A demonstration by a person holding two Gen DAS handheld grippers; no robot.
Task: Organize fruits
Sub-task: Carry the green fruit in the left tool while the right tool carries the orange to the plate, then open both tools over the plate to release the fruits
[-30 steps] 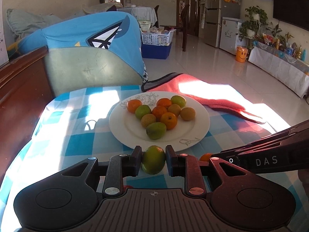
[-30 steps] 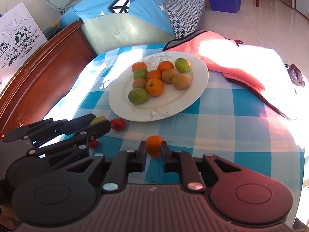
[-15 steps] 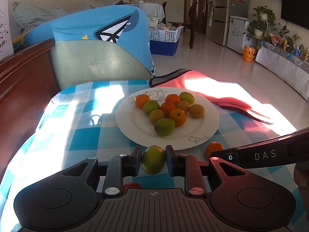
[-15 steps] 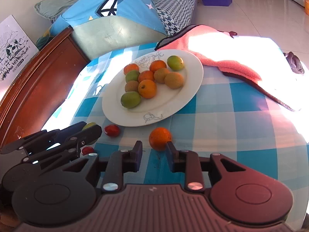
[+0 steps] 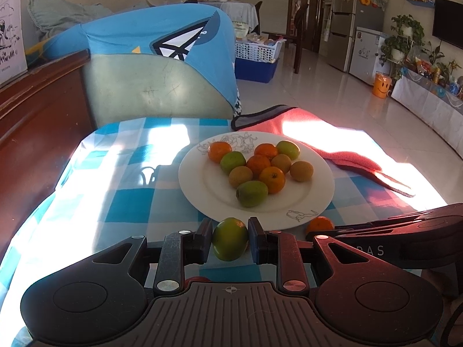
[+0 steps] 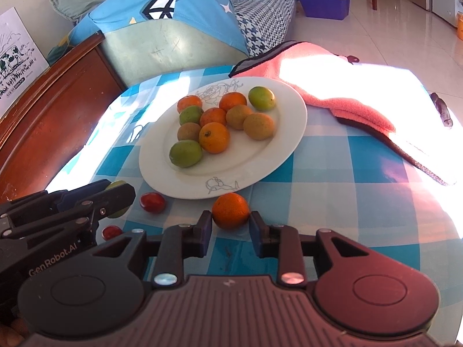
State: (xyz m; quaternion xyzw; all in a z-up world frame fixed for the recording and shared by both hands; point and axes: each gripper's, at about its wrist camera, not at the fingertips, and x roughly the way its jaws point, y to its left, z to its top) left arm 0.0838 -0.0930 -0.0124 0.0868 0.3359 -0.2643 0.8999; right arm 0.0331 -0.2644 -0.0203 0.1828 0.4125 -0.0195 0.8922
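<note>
A white plate [image 5: 191, 185] [image 6: 156, 173] on the blue-checked cloth carries several orange, green and brown fruits. In the left wrist view my left gripper [image 5: 230, 231] is shut on a green fruit [image 5: 230, 243] just in front of the plate's near rim. My right gripper [image 6: 230, 222] has its fingertips against both sides of a small orange [image 6: 230, 209] [image 5: 319, 225], which rests on the cloth by the plate's edge. The right wrist view catches the left gripper [image 6: 115, 199] at its left, with the green fruit [image 6: 115, 185] peeking out above it.
Two red cherry tomatoes [image 6: 152, 202] [image 6: 111, 232] lie on the cloth between the grippers. A pink towel [image 6: 332, 86] drapes over the table's far right. A wooden bedframe [image 5: 34, 115] borders the left and a blue-covered sofa [image 5: 162, 66] stands behind.
The right gripper's fingers spread apart, came forward and now stand around the orange. The left gripper kept its grip on the green fruit and barely moved.
</note>
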